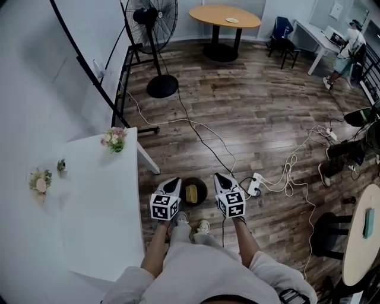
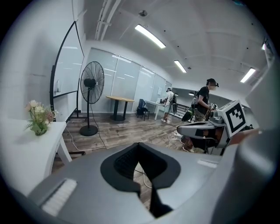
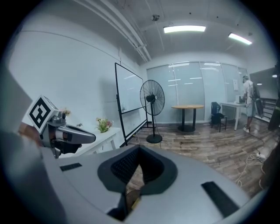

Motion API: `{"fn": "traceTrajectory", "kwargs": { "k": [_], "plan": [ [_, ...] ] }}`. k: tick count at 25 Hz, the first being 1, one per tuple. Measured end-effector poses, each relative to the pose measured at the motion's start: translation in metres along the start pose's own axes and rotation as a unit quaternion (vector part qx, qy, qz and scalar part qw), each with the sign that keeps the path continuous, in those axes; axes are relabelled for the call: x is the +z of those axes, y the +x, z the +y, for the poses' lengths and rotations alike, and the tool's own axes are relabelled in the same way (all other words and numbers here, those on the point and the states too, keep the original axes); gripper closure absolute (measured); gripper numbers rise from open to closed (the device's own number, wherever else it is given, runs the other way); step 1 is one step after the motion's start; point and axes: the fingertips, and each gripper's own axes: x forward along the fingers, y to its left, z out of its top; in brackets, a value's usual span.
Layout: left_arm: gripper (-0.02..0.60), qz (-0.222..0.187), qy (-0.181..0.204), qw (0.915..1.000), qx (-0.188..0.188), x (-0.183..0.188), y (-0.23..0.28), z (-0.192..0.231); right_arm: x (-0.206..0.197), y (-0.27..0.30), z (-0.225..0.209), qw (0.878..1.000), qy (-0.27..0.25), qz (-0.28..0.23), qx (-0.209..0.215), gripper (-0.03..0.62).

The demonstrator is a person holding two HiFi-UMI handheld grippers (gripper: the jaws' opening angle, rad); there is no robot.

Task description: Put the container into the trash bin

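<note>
Dark and round, the trash bin (image 1: 202,184) stands on the wooden plank floor (image 1: 261,113) right in front of the person's shoes (image 1: 203,225), and the yellowish container (image 1: 191,193) lies inside it. The bin shows in the gap between the two tools in the head view. The left gripper (image 1: 173,181) is held out just left of the bin and the right gripper (image 1: 219,178) just right of it, both above the floor and pointing forward and somewhat down. Each gripper's own view shows its black pads meeting at the tip with nothing caught between them, so both tools are closed and empty. The marker cubes sit at the near ends, above the person's forearms. To the left a white table (image 1: 101,196) carries a small bunch of flowers (image 1: 114,139) at its far corner and a second posy (image 1: 40,181) nearer the wall. Further back stand a black pedestal fan (image 1: 155,24) and a round wooden table (image 1: 224,16). A white power strip (image 1: 256,183) lies just right of the right gripper, with pale cables (image 1: 285,172) trailing from it across the boards. At the far right another person (image 1: 350,47) stands by a white desk — well apart from the bin.
</note>
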Motion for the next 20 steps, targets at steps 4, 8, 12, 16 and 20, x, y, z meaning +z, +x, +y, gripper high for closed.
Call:
{"fn": "traceTrajectory", "kwargs": {
  "k": [4,8,12,16,20],
  "plan": [
    [0.571,-0.008,0.004,0.9999,0.007,0.008,-0.013,-0.001,0.009,-0.013,0.003,1.000,-0.007,-0.004,-0.001,0.580],
    [0.571,-0.016,0.008,0.9998,0.008,0.016,-0.019,-0.005,0.012,-0.024,0.001,1.000,-0.008,-0.006,-0.005,0.580],
    [0.571,-0.023,0.013,0.9996,0.011,0.027,-0.026,-0.005,0.017,-0.033,-0.001,1.000,-0.009,-0.008,-0.013,0.580],
    [0.571,-0.028,0.013,0.9994,0.017,0.032,-0.032,-0.003,0.023,-0.041,-0.006,1.000,-0.009,-0.014,-0.019,0.580],
    [0.571,-0.032,0.010,0.9992,0.022,0.036,-0.036,0.001,0.030,-0.044,-0.010,0.999,-0.010,-0.020,-0.024,0.580]
  ]
}}
